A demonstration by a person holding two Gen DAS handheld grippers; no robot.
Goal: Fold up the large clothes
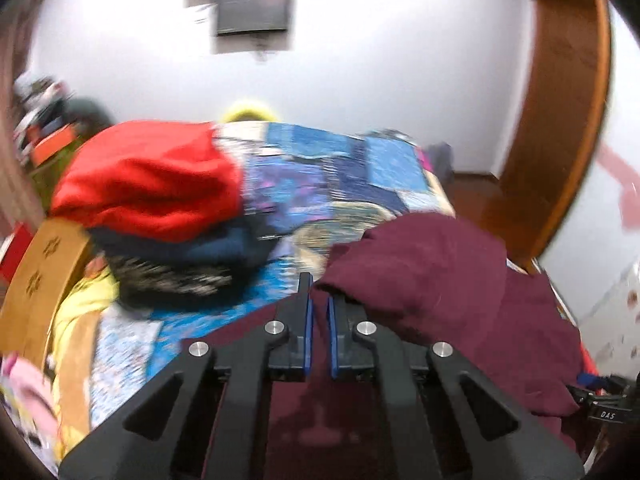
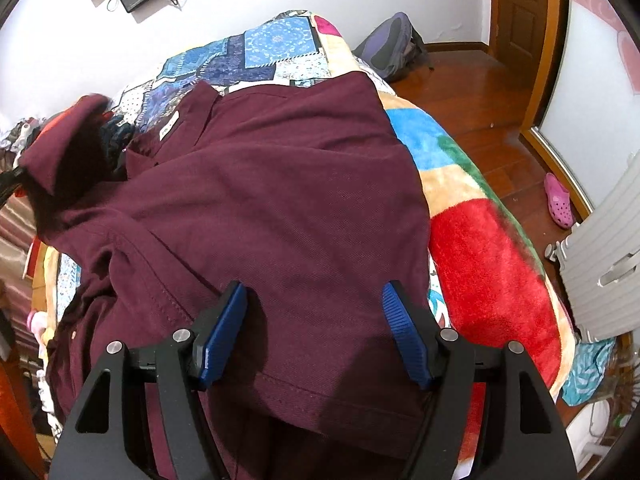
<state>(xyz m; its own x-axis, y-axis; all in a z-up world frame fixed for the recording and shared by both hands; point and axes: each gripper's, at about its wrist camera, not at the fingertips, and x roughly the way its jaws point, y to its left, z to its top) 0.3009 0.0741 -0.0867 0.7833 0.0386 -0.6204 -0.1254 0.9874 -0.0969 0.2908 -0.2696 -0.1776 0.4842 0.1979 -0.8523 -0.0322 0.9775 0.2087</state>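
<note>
Patchwork quilt (image 2: 276,46) covers our bed; nearest, our right gripper (image 2: 312,328) hovers released above the maroon polo shirt (image 2: 280,184) spread on it. Farther left, our left gripper (image 1: 319,312) is clenched on a lifted shirt sleeve (image 1: 400,264).

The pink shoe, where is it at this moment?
In the right wrist view, the pink shoe lies on the wooden floor at the right, between the bed's colourful blanket and the white radiator.

White "DAS" on a black tool part (image 1: 608,414), shirt neck label (image 2: 169,127) unreadable
</note>
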